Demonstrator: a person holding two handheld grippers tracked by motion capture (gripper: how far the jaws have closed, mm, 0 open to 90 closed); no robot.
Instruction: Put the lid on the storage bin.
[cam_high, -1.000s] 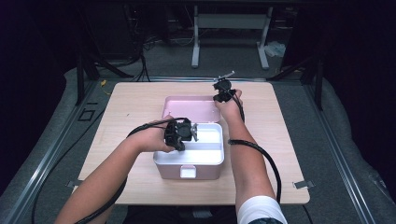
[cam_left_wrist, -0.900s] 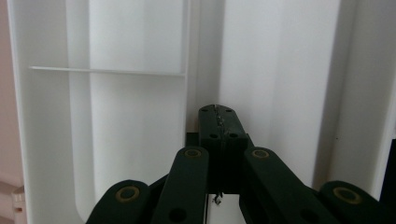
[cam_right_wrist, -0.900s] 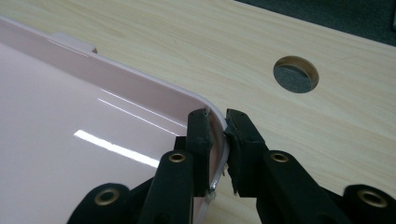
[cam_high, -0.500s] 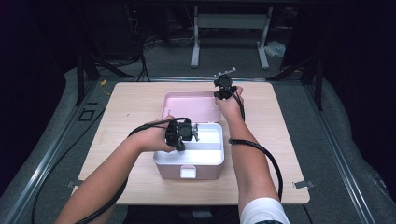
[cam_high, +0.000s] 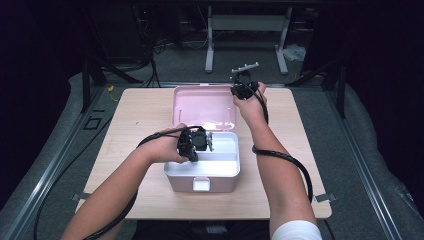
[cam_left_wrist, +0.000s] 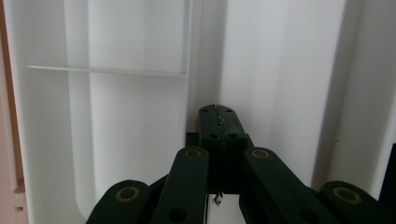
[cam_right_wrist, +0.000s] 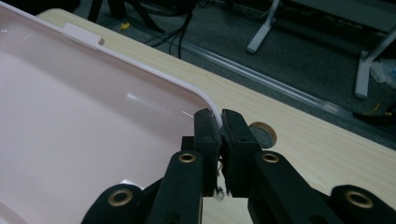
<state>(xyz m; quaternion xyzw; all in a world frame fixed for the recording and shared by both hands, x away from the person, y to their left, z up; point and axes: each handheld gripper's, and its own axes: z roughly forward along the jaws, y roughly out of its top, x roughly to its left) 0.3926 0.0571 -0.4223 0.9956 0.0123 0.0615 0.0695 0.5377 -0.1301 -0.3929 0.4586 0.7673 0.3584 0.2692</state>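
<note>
A pink box (cam_high: 200, 184) stands open at the middle of the wooden table (cam_high: 142, 115), with a white tray (cam_high: 222, 164) inside it. Its pink lid (cam_high: 205, 107) is tilted up behind it. My right gripper (cam_high: 241, 90) is shut on the lid's far right corner; in the right gripper view the jaws (cam_right_wrist: 220, 122) pinch the lid's rim (cam_right_wrist: 212, 108). My left gripper (cam_high: 202, 142) reaches down into the box from the left. Its jaws (cam_left_wrist: 218, 122) are shut just beside a partition of the white tray (cam_left_wrist: 140, 116), and nothing shows between them.
A round hole (cam_right_wrist: 264, 134) is cut in the tabletop just beyond the lid's corner. Black cables trail from both grippers along the person's forearms. A metal stand (cam_high: 245, 30) and cables lie on the floor behind the table.
My right gripper has moved up and away from the person with the lid's corner, so the lid stands more open. The left gripper has stayed in the box.
</note>
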